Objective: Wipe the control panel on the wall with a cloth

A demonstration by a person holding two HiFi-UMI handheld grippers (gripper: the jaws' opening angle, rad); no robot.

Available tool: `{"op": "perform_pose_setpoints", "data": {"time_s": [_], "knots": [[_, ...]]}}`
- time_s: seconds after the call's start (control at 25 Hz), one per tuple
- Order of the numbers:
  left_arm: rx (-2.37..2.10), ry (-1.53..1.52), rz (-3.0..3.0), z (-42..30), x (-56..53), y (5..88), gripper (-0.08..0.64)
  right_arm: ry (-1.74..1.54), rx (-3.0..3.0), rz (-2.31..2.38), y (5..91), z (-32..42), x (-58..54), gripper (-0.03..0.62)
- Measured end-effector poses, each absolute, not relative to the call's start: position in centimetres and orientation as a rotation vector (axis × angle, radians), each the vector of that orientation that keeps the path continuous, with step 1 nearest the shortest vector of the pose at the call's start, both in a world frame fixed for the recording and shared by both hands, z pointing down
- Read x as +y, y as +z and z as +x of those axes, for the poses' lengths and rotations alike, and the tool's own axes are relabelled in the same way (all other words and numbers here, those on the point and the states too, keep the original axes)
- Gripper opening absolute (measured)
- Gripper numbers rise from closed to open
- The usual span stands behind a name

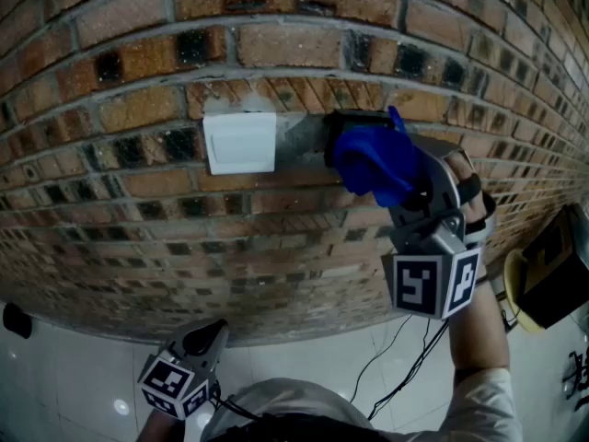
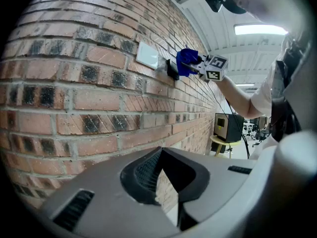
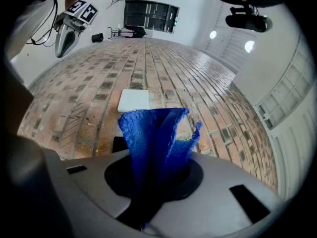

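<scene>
On the brick wall are a white panel and, just right of it, a black box. My right gripper is shut on a crumpled blue cloth. The cloth presses against the black box and hides most of it. My left gripper hangs low, well below the panels, its jaws together and holding nothing.
A black device stands on a round stool at the right, close to the wall. Cables trail down from my right arm. The floor below is of white tiles, with a small dark object at the far left.
</scene>
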State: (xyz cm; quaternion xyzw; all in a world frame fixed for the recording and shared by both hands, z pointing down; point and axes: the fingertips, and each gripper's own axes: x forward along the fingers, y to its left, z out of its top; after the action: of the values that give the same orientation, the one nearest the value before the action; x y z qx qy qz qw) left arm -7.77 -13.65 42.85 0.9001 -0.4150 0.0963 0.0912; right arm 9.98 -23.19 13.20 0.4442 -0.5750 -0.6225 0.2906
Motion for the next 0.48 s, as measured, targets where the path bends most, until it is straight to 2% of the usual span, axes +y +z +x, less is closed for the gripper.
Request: {"op": "perform_pose_setpoints", "data": {"time_s": [0.48], "knots": [[-1.260,0.322,2.668,-14.0,-13.8,43.6,0.001,-1.635,-1.379,1.256,15.5,8.6,-25.6,0.089]]}}
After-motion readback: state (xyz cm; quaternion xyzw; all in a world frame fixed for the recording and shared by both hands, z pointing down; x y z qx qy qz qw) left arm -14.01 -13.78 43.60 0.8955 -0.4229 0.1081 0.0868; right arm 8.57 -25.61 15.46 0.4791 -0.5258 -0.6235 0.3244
